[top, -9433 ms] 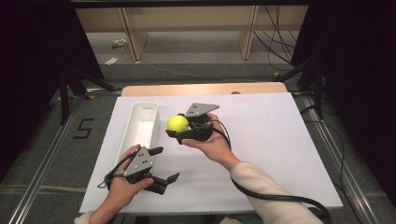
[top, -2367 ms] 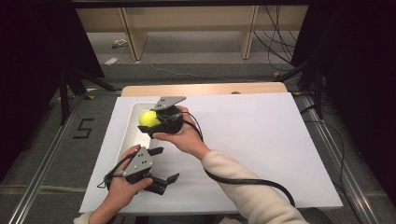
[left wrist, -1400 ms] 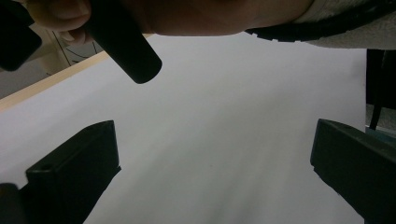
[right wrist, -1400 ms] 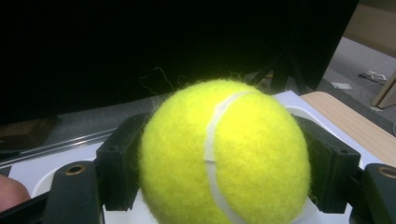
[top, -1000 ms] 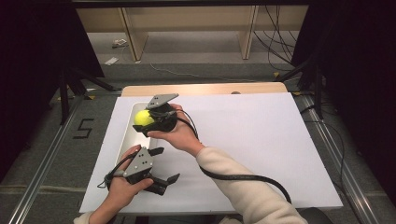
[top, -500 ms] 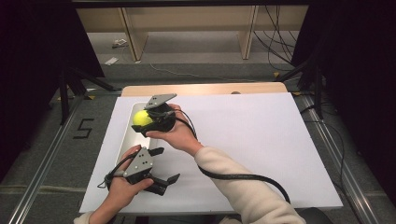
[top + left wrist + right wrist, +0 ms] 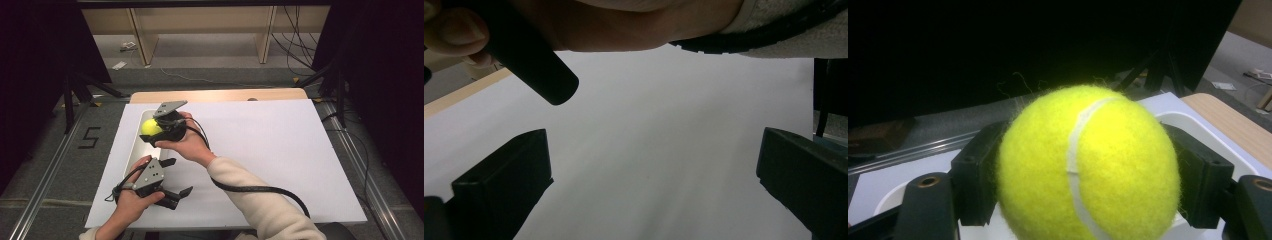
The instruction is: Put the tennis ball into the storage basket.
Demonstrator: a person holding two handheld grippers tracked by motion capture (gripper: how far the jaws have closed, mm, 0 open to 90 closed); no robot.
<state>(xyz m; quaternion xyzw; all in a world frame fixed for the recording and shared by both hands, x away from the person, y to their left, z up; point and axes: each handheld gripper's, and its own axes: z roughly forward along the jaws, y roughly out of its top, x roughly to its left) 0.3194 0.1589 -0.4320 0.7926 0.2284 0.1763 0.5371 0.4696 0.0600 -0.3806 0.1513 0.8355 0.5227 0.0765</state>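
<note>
My right gripper is shut on a yellow tennis ball and holds it just above the long white tray at the left of the white sheet. In the right gripper view the tennis ball sits squeezed between both black jaws, with the tray's white rim below and behind it. My left gripper rests near the table's front edge, below the tray, open with nothing between its jaws. In the left gripper view its two jaws stand far apart over bare white sheet, under the other forearm.
A white sheet covers the table, with a strip of wooden tabletop showing at the far edge. The right gripper's black cable loops across the sheet in front of the forearm. Dark stands and cables lie on the floor around.
My right gripper carried the tennis ball leftward from the middle of the sheet to over the tray, and has barely shifted in the last second. The left gripper has stayed still.
</note>
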